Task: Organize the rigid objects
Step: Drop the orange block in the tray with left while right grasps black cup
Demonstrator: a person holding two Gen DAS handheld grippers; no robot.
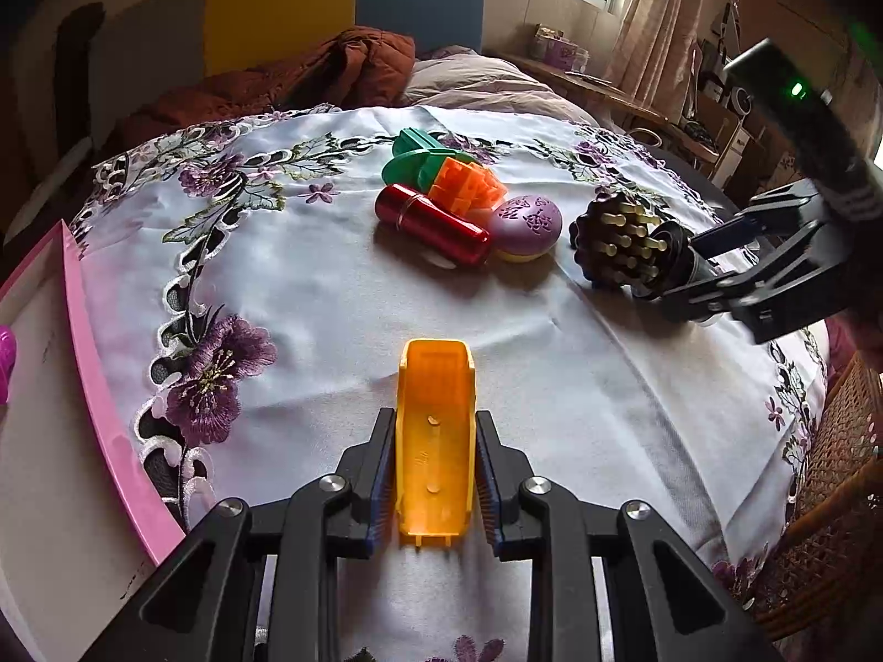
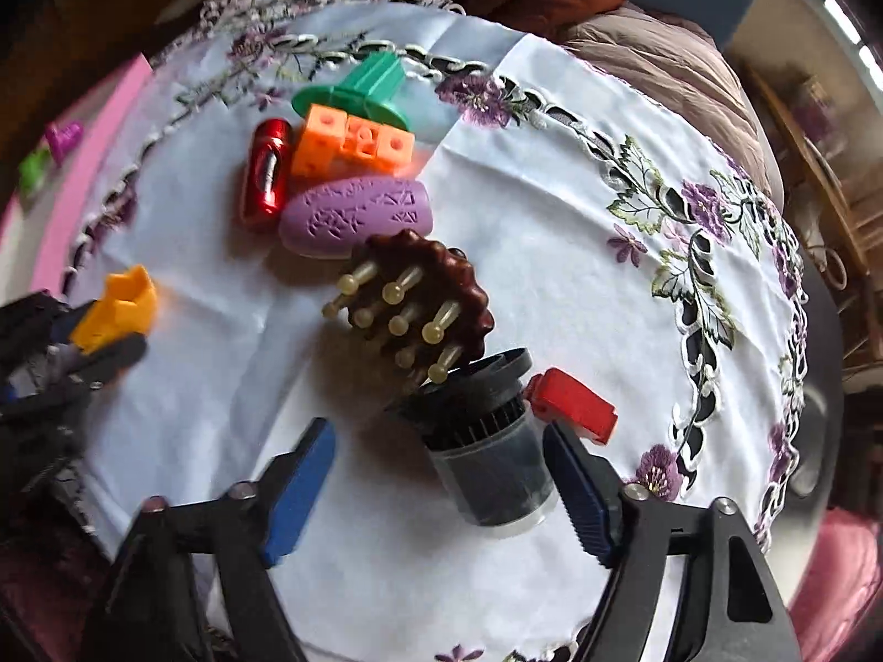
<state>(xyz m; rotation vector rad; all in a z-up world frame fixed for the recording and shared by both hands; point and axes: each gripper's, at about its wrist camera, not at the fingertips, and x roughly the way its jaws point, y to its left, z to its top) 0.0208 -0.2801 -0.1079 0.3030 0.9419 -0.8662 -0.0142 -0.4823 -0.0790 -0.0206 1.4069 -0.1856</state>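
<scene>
My left gripper is shut on a yellow-orange plastic scoop, held just above the cloth. My right gripper points down with a black ribbed cylinder between its jaws. Its right pad is at the cylinder's side, its left pad stands well apart, so it is open. A brown brush with cream pegs leans on the cylinder's top. Beyond lie a purple oval, a red metallic tube, orange blocks and a green piece.
A small red block lies right of the cylinder. A pink-rimmed tray sits at the table's left edge with small magenta and green pieces in it. A wicker basket stands off the right edge. The white embroidered cloth covers the table.
</scene>
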